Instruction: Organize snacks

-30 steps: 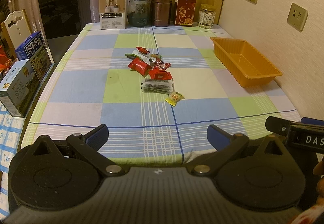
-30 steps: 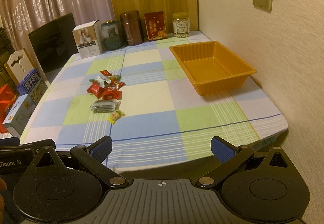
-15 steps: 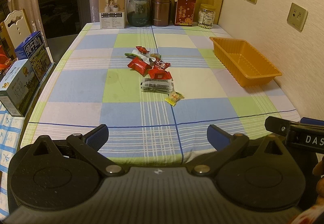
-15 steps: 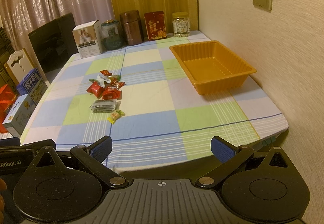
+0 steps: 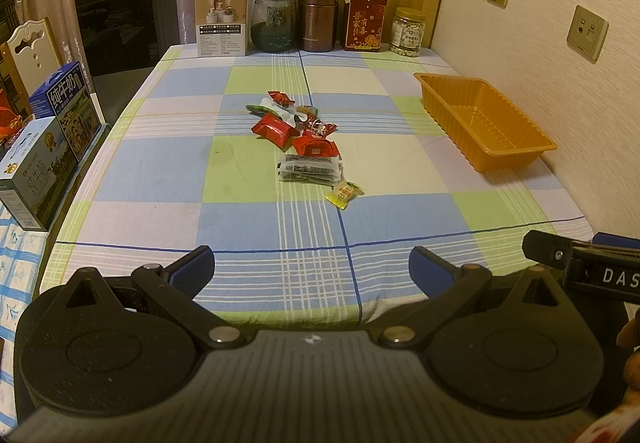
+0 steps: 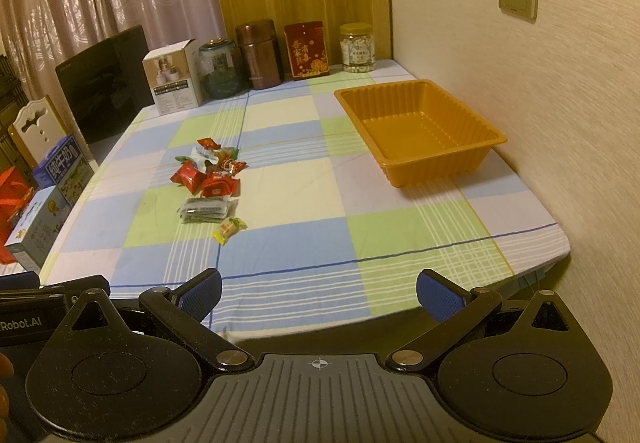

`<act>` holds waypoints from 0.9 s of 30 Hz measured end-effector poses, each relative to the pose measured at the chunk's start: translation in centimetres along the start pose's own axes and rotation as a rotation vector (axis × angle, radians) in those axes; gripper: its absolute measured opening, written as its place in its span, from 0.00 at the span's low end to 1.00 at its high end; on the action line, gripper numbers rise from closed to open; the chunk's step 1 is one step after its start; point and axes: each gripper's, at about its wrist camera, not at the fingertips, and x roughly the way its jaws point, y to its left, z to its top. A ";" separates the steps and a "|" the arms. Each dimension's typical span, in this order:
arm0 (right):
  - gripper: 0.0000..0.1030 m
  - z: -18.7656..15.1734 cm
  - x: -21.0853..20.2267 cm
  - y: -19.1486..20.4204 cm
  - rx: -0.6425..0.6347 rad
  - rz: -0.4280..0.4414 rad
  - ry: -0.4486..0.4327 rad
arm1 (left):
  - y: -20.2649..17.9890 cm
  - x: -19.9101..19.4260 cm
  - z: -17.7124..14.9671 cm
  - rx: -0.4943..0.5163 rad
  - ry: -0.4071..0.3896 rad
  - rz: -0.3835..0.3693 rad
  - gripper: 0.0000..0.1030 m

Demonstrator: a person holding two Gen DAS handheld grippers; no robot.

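A pile of wrapped snacks (image 5: 298, 131) (image 6: 208, 173) lies mid-table on the checked cloth: red packets, a grey sachet pack (image 5: 310, 170) and a yellow candy (image 5: 344, 194) (image 6: 228, 229) nearest me. An empty orange tray (image 5: 516, 153) (image 6: 440, 167) sits at the right by the wall. My left gripper (image 5: 312, 269) hangs open over the table's near edge, well short of the snacks. Over the near right edge, my right gripper (image 6: 318, 293) is open too, holding nothing.
Along the far edge stand a white box (image 5: 222, 21), a glass jar (image 5: 274, 23), a brown canister (image 5: 319, 17), a red packet (image 5: 366, 23) and a jar of nuts (image 5: 408, 31). Milk cartons (image 5: 38, 163) and a dark appliance (image 5: 120, 15) border the left side.
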 end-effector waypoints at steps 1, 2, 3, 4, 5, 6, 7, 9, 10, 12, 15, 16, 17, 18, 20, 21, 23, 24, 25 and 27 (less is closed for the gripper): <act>1.00 0.0 0.0 0.0 0.000 0.000 0.000 | 0.0 0.0 0.0 0.000 0.000 0.000 1.00; 1.00 0.1 0.0 0.0 0.000 0.000 0.000 | 0.0 0.0 0.0 0.000 0.001 -0.001 1.00; 1.00 0.1 0.0 0.0 0.000 0.000 0.000 | 0.0 0.0 0.0 -0.001 0.001 -0.001 1.00; 1.00 0.0 0.0 0.0 0.001 0.000 0.001 | 0.0 0.0 0.0 -0.001 0.000 -0.001 1.00; 1.00 -0.2 0.2 -0.1 0.002 0.001 0.001 | 0.0 0.0 0.0 0.001 -0.002 -0.002 1.00; 1.00 -0.3 0.4 -0.1 0.003 0.002 0.001 | 0.0 0.0 0.0 0.003 -0.004 -0.002 1.00; 1.00 -0.4 0.5 0.0 0.003 0.003 0.001 | 0.0 0.1 0.0 0.003 -0.006 0.001 1.00; 1.00 -0.5 1.1 0.0 0.003 0.009 0.003 | 0.1 0.3 0.0 0.001 -0.011 0.001 1.00; 1.00 -0.5 1.3 0.0 0.002 0.011 0.005 | 0.2 0.5 0.2 0.001 -0.011 -0.001 1.00; 1.00 -0.4 1.8 0.1 -0.003 0.015 0.007 | 0.4 1.1 0.5 -0.002 -0.009 -0.005 1.00; 1.00 -0.1 2.6 0.3 -0.008 0.025 0.001 | 1.0 2.1 0.9 -0.008 0.002 -0.020 1.00; 1.00 0.0 2.9 0.4 -0.011 0.028 -0.002 | 1.2 2.5 1.1 -0.011 0.007 -0.020 1.00; 1.00 0.1 3.3 0.5 -0.016 0.032 -0.005 | 1.4 2.9 1.2 -0.013 0.010 -0.020 1.00; 1.00 0.2 3.7 0.7 -0.021 0.038 -0.006 | 1.7 3.3 1.4 -0.014 0.013 -0.020 1.00; 0.99 0.4 4.6 1.0 -0.033 0.052 -0.009 | 2.2 4.0 1.7 -0.016 0.011 -0.015 1.00; 0.99 0.5 5.0 1.2 -0.042 0.056 -0.009 | 2.5 4.3 1.9 -0.016 0.008 -0.011 1.00; 0.99 0.6 5.6 1.6 -0.062 0.067 -0.016 | 3.1 5.0 2.1 -0.017 0.003 -0.005 1.00; 0.99 0.6 5.9 1.8 -0.071 0.071 -0.019 | 3.4 5.4 2.3 -0.017 0.003 -0.001 1.00; 0.99 0.6 6.3 2.0 -0.077 0.077 -0.019 | 3.7 5.8 2.4 -0.018 0.004 0.001 1.00; 0.99 0.6 7.2 2.2 -0.086 0.089 -0.018 | 4.2 6.7 2.8 -0.023 0.007 0.005 1.00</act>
